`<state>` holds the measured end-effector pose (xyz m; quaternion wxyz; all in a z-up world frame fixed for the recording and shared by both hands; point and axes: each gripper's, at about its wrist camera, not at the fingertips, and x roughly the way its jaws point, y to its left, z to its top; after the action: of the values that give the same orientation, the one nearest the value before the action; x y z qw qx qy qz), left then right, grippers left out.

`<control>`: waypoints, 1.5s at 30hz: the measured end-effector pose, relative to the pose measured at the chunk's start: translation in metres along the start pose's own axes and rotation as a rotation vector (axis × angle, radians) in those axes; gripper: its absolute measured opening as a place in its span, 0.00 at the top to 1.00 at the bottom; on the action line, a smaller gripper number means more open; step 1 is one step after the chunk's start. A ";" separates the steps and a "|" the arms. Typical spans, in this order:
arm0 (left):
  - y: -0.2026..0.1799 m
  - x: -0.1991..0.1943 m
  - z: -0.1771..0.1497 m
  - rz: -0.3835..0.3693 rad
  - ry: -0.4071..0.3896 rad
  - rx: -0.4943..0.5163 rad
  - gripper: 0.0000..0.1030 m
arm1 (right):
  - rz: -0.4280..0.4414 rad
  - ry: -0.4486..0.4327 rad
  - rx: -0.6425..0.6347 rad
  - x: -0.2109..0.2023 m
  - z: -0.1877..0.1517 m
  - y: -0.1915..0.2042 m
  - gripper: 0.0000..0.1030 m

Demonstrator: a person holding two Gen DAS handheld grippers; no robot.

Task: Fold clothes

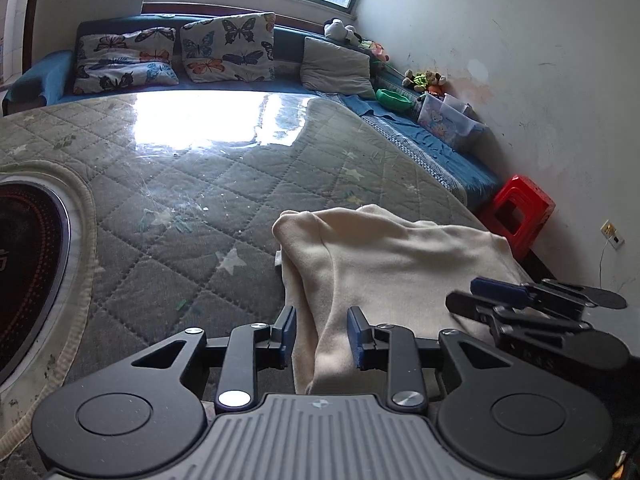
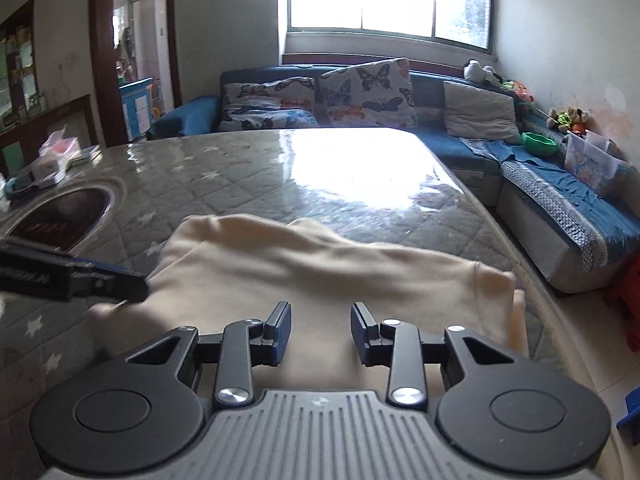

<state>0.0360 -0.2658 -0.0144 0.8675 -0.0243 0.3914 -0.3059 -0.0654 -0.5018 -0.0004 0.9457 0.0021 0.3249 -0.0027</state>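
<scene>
A cream garment (image 1: 384,264) lies partly folded on the quilted table (image 1: 180,216) near its front right edge. It also shows in the right wrist view (image 2: 304,272). My left gripper (image 1: 321,334) is open, its fingers on either side of the garment's left folded edge, low over the cloth. My right gripper (image 2: 321,330) is open just above the garment's near part. The right gripper shows in the left wrist view (image 1: 480,296) over the cloth's right side. The left gripper shows in the right wrist view (image 2: 120,276) at the cloth's left edge.
A round induction hob (image 1: 24,272) is set into the table at the left. A blue sofa (image 2: 560,200) with butterfly cushions (image 1: 228,48) runs along the back and right. A red stool (image 1: 520,208) stands by the wall. Boxes and a bag (image 2: 52,160) sit at the table's far left.
</scene>
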 end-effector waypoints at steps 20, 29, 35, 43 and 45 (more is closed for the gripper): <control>-0.007 -0.007 -0.012 0.061 -0.011 0.048 0.59 | -0.099 -0.059 0.099 -0.060 -0.047 -0.024 0.62; -0.010 -0.010 -0.017 0.101 -0.005 0.065 0.54 | -0.130 -0.032 0.191 -0.058 -0.058 -0.041 0.62; -0.012 -0.016 -0.020 0.121 -0.008 0.068 0.46 | -0.125 -0.056 0.176 -0.065 -0.054 -0.034 0.56; -0.015 -0.023 -0.030 0.144 0.002 0.078 0.34 | -0.109 -0.063 0.167 -0.066 -0.053 -0.022 0.47; -0.016 -0.026 -0.032 0.145 -0.002 0.081 0.32 | -0.107 -0.063 0.169 -0.066 -0.053 -0.020 0.43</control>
<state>-0.0072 -0.2578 -0.0148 0.8881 0.0387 0.3784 -0.2580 -0.1502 -0.5209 -0.0019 0.9504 0.0645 0.2933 -0.0805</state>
